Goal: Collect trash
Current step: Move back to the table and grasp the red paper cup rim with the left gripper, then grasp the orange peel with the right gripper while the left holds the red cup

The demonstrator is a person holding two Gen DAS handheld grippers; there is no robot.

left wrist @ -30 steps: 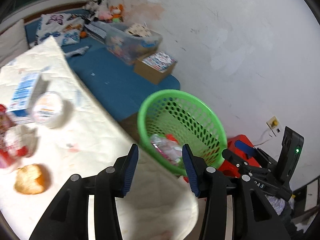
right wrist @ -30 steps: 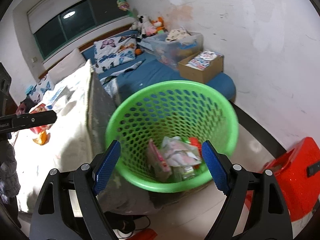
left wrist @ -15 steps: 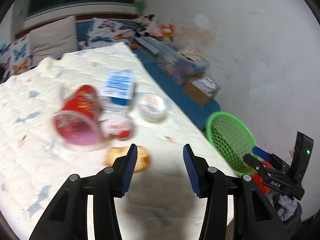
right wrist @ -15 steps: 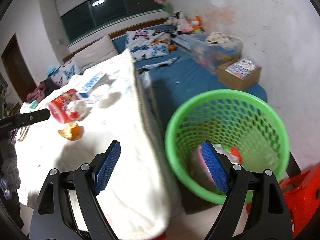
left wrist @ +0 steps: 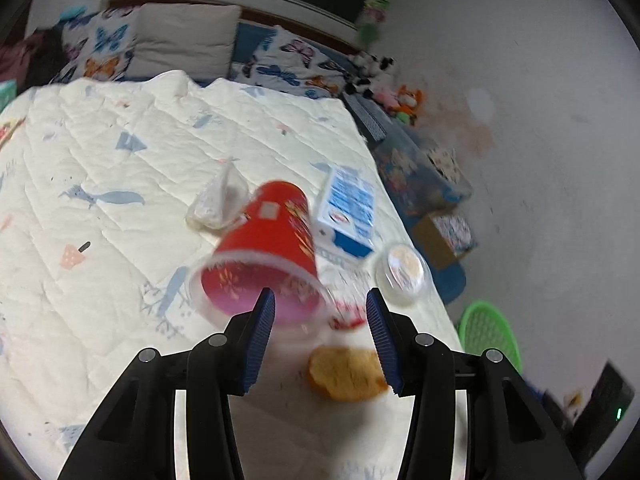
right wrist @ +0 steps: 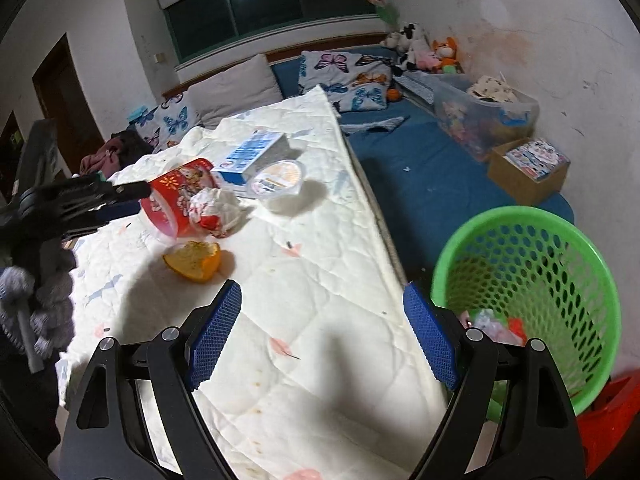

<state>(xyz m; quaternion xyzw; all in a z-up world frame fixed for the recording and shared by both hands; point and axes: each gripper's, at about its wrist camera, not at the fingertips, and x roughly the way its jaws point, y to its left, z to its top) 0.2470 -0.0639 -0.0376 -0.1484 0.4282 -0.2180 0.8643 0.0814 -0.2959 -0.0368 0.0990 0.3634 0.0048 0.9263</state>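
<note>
The left gripper (left wrist: 320, 316) hovers with jaws spread and empty above a tipped red cup (left wrist: 260, 256) and orange peel (left wrist: 346, 372) on the quilt (left wrist: 120, 200). The right gripper (right wrist: 320, 336) is spread wide, empty, beside the green basket (right wrist: 560, 232).

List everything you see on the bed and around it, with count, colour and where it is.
red cup: one, red, on its side on the quilt
crumpled wrapper: one, white and red, beside the cup
orange peel: one, orange, in front of the cup
carton: one, blue and white, behind the cup
lidded tub: one, clear, right of the carton
plastic bag: one, clear, behind the cup
basket: one, green, on the floor, trash inside
left tool: open, at the cup's mouth
right tool: open, empty
</note>
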